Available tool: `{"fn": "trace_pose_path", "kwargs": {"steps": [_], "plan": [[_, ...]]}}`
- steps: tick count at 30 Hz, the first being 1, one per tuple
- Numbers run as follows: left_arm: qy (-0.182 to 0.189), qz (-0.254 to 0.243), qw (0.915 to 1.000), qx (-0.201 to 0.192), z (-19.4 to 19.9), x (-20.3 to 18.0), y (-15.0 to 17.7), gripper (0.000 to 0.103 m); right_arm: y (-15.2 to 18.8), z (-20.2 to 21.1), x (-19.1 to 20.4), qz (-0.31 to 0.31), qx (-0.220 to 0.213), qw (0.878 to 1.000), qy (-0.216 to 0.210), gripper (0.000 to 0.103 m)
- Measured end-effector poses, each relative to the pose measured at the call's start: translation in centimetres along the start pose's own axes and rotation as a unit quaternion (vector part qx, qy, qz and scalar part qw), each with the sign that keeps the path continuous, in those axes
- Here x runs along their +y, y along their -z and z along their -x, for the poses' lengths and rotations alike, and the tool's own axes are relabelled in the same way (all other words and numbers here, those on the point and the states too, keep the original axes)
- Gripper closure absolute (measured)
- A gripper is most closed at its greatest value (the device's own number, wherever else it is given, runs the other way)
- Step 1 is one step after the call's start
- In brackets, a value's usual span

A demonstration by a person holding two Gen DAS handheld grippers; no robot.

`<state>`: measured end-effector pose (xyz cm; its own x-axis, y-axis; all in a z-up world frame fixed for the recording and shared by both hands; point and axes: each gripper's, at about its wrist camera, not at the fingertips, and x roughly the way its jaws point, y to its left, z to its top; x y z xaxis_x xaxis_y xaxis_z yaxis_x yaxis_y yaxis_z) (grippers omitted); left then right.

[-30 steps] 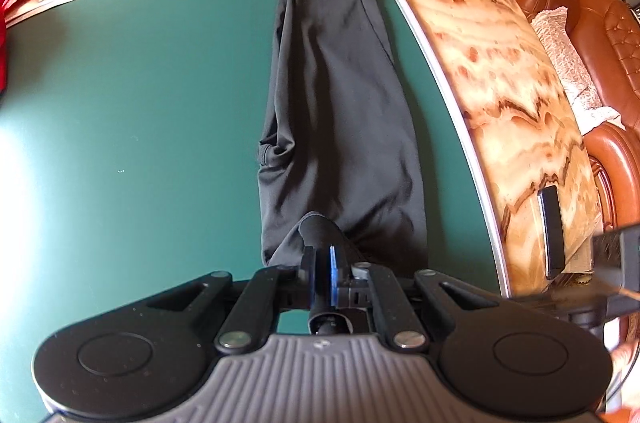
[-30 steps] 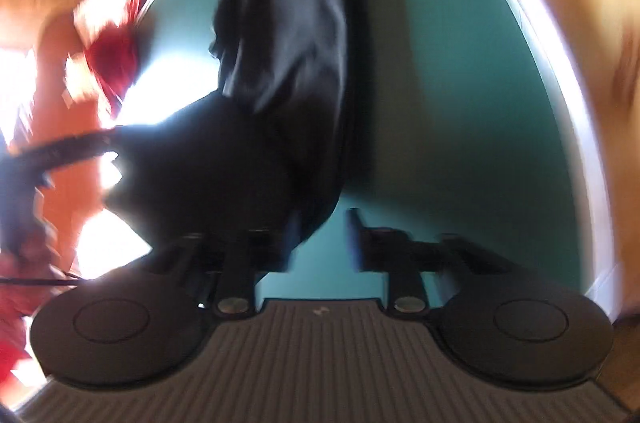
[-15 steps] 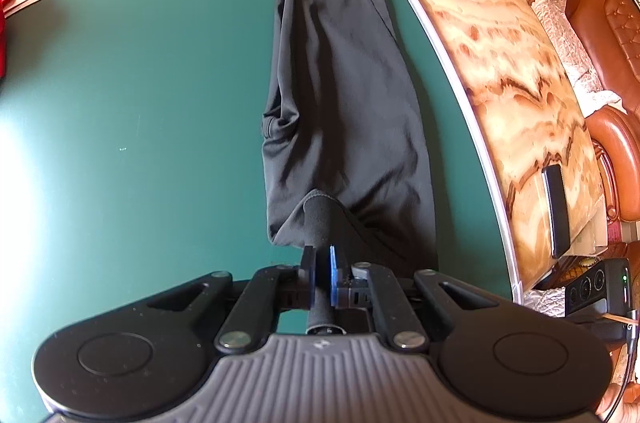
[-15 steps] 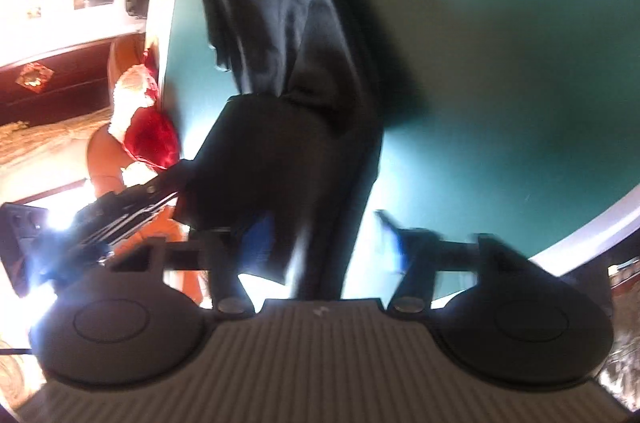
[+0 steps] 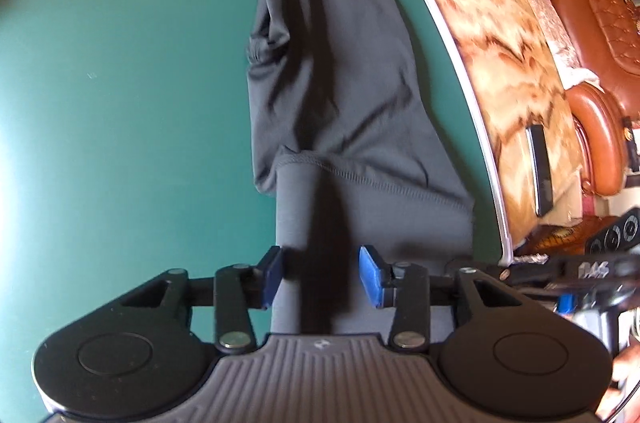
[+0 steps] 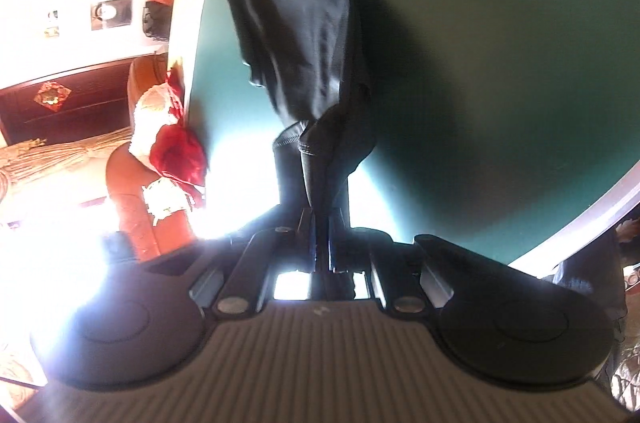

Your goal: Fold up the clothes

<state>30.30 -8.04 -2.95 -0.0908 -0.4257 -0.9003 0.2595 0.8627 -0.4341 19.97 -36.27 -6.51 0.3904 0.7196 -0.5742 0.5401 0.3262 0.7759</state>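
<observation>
Dark grey trousers (image 5: 332, 63) lie lengthwise on the green table top (image 5: 120, 63), with a ribbed cuff at the near end. My left gripper (image 5: 322, 277) hovers over that cuff. Its jaws are opening, the blue pads (image 5: 372, 279) stand apart, and the cloth runs between them without being pressed. In the right wrist view the trousers (image 6: 296, 23) rise off the table (image 6: 500, 63) in a bunched fold. My right gripper (image 6: 322, 243) is closing, and its pads pinch the stitched hem of the cloth.
A pale band and a wide marbled wooden rim (image 5: 500, 35) border the green top. A flat black device (image 5: 540, 167) lies on that rim. Brown leather chairs (image 5: 592, 3) stand beyond it. Red cloth (image 6: 176, 151) sits at the table's far edge.
My left jaws have gone from pinching the cuff to standing apart, and the gripper has sunk closer to the cloth. My right jaws have closed from wide apart onto the fabric.
</observation>
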Motion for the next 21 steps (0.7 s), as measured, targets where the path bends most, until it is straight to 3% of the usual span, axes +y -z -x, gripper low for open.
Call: {"fn": "trace_pose_path", "kwargs": {"steps": [10, 17, 21], "plan": [[0.073, 0.019, 0.997, 0.016, -1.6, 3.7, 1.3, 0.046, -2.2, 0.1, 1.3, 0.027, 0.06, 0.997, -0.033, 0.094], [0.094, -0.009, 0.9951, 0.027, -1.4, 5.1, 1.2, 0.044, -4.2, -0.3, 2.3, 0.052, 0.117, 0.99, -0.054, 0.094], [0.14, 0.0, 0.989, 0.046, -2.6, 5.8, 0.9, 0.043, -5.2, -0.4, 2.7, 0.055, 0.136, 0.987, -0.068, 0.094]]}}
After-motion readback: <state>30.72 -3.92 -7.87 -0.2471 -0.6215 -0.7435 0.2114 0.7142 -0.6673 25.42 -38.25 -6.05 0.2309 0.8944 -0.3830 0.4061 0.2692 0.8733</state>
